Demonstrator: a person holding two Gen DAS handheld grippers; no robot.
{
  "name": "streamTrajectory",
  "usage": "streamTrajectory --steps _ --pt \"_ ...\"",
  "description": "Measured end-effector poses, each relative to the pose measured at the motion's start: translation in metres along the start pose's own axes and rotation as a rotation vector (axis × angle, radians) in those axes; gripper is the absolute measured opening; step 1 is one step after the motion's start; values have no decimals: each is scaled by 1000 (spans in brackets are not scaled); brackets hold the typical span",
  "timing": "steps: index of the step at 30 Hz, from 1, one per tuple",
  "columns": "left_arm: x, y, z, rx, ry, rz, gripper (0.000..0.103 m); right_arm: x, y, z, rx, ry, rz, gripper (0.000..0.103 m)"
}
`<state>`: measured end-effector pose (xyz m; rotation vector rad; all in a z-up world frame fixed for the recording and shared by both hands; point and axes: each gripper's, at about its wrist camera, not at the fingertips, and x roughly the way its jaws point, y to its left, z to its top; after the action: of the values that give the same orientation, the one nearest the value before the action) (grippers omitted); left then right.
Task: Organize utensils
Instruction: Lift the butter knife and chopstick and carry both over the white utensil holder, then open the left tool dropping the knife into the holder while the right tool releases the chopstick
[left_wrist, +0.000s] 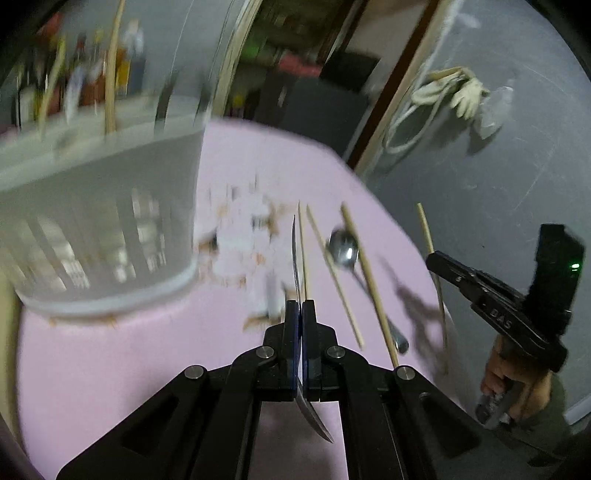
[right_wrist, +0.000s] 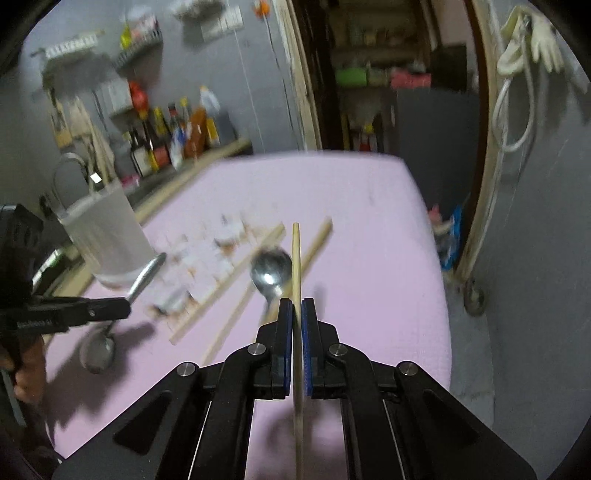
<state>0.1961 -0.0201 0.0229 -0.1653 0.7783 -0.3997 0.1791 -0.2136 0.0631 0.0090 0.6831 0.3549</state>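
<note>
Left gripper (left_wrist: 300, 306) pinches a spoon (left_wrist: 295, 254), right gripper (right_wrist: 297, 306) a chopstick (right_wrist: 296, 254); both likely go next into the slotted holder (left_wrist: 103, 192) up-left of them.

"DAS" on right tool (left_wrist: 432, 256)

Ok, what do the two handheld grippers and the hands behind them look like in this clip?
Both are matte black linkage tools with silver pivot pins and blue pads lining the jaws. The left gripper and right gripper match. Seen from the left wrist, the right unit's side carries pale embossed lettering and a black box with a green light. A bare hand grips its handle; no cables are visible.
</note>
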Motion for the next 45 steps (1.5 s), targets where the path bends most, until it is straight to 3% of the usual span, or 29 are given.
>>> streamTrajectory --steps 4,8,20,27,33,39,45 --pt "-10 -19 7 76 -121 28 0 -20 23 5 -38 -184 -34 3" --pt "-27 -24 16 108 -216 23 0 -30 41 15 -43 -317 -9 3" --pt "-100 16 57 100 -470 96 0 -36 93 69 -90 -573 117 3" --pt "-140 67 72 62 -564 177 0 -25 127 97 -101 -636 208 3" --pt "-155 119 77 -55 -648 205 0 -5 152 118 -69 -651 329 3" --pt "-146 148 77 -111 -652 272 0 17 168 131 -40 -650 433 3" --pt "-128 154 70 -100 -630 325 0 42 180 130 -57 -631 442 3"
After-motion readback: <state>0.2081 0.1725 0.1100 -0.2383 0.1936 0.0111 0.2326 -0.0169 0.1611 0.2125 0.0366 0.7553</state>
